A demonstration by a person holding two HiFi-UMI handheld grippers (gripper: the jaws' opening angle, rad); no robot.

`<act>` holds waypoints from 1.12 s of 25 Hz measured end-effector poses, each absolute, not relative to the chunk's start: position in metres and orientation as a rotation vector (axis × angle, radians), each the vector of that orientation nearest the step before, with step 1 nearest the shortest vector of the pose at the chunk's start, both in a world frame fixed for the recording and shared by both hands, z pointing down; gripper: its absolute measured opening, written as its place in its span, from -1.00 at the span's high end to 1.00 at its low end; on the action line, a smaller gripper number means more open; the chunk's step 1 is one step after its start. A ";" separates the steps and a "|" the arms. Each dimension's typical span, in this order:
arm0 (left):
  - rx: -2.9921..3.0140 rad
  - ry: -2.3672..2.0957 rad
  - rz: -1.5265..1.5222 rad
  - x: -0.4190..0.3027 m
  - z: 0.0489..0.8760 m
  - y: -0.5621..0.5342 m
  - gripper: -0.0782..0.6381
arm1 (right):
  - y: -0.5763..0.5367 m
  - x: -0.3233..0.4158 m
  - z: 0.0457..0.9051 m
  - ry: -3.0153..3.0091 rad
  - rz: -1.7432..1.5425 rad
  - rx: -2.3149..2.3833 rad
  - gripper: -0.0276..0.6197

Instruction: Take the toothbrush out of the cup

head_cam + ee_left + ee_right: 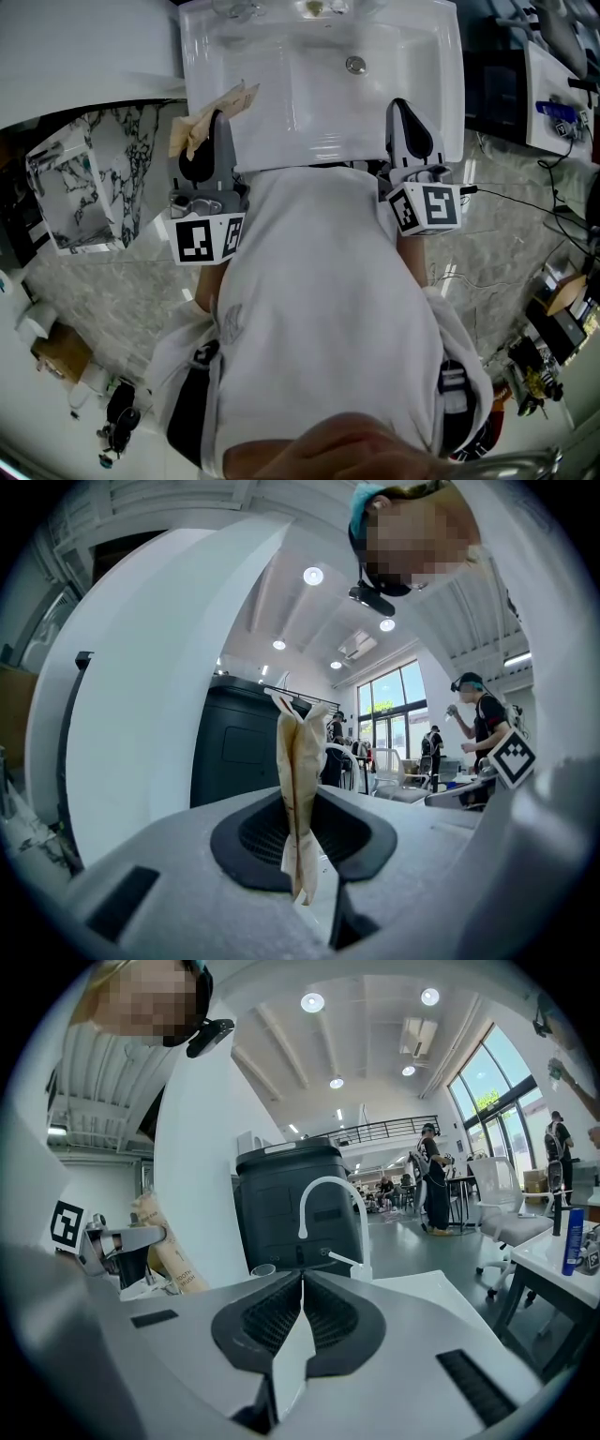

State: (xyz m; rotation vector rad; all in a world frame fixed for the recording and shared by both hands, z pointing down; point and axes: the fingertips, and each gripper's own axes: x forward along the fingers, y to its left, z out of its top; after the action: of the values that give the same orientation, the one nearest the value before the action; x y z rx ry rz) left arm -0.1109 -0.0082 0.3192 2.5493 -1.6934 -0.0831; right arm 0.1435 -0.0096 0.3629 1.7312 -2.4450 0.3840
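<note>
Toothbrush (300, 752) — in level left gripper (303, 810)

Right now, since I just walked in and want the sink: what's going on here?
A person stands at a white sink with a gripper in each hand. The left gripper is shut on a tan paper packet, seemingly a wrapped toothbrush, held up over the sink's left edge. The right gripper is shut with nothing in it and points toward the faucet. What looks like a clear cup stands beside the faucet.
</note>
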 end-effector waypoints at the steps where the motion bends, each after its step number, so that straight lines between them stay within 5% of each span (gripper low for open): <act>1: 2.546 -1.691 -0.078 -0.110 0.320 -0.008 0.61 | -0.010 0.142 0.363 -2.447 0.388 1.727 0.86; 28: 2.542 -1.660 -0.054 -0.105 0.329 -0.015 0.61 | -0.012 0.137 0.373 -2.438 0.416 1.705 0.86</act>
State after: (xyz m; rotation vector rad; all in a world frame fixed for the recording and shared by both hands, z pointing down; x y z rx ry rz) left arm -0.1052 -0.0145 0.3290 2.5420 -1.6596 -0.0536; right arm 0.1368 -0.0118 0.3727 1.7045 -2.4379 0.4159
